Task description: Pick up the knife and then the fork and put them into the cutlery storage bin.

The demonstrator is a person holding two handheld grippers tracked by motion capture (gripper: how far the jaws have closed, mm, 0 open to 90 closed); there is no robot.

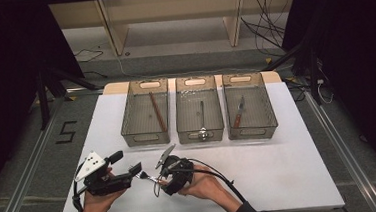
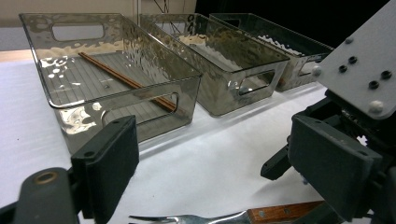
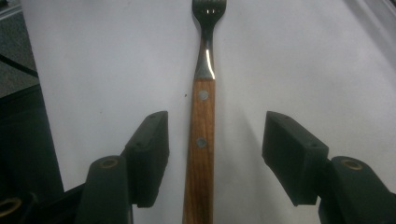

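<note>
A fork (image 3: 201, 140) with a wooden handle and steel tines lies flat on the white table (image 1: 280, 164), tines pointing away in the right gripper view. My right gripper (image 3: 215, 154) straddles the handle, a gap showing on each side, so it is open and neither pad touches the wood. From above, the right gripper (image 1: 159, 178) points left at the fork (image 1: 143, 176). The left gripper (image 1: 126, 163) faces it from the left, open with nothing between its fingers. In the left gripper view the fork (image 2: 210, 218) lies at the bottom edge, below the left gripper (image 2: 217, 154).
Three clear grey bins stand side by side at the far edge of the table. The left bin (image 1: 146, 136) holds a brown chopstick (image 1: 158, 110), the middle bin (image 1: 200, 134) a spoon (image 1: 202, 120), the right bin (image 1: 252, 130) a wooden-handled knife (image 1: 239, 113).
</note>
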